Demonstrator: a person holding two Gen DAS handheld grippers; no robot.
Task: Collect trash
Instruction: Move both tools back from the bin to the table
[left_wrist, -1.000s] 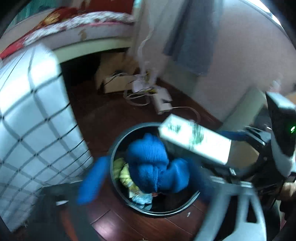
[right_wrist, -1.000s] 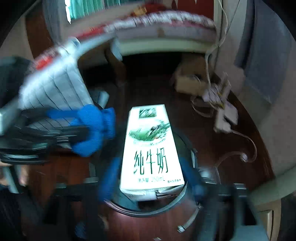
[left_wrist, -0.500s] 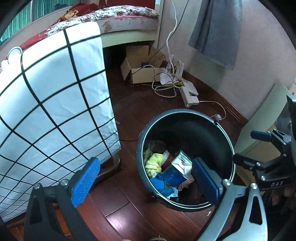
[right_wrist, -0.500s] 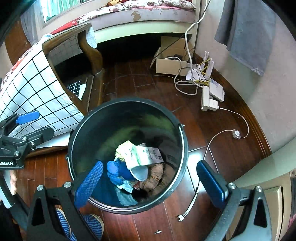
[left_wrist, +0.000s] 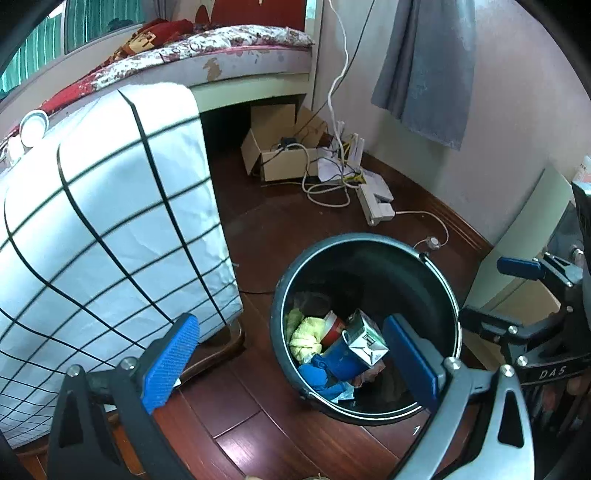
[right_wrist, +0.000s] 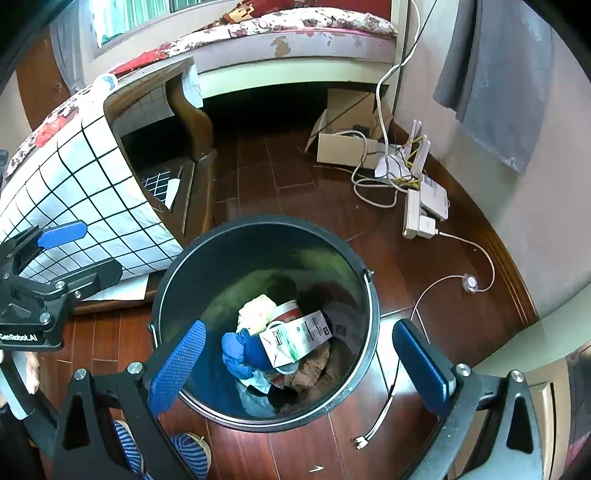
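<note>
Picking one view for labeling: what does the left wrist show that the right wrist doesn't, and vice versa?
Left wrist only: the right gripper at the frame's right edge, and a white round object on top of the grid cloth.

Right wrist only: the left gripper, the wooden furniture leg under the cloth, a striped slipper, and a loose plug on the floor.

Both: the black bin holding the milk carton, blue cloth, cardboard box, and power strip. Both grippers open, empty.

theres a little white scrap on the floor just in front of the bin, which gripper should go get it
Right, probably. The white scrap lies on the wood floor just below the right gripper, which hangs open and empty over the trash bin. The left gripper, also open, sits farther toward the checkered cloth.
</note>
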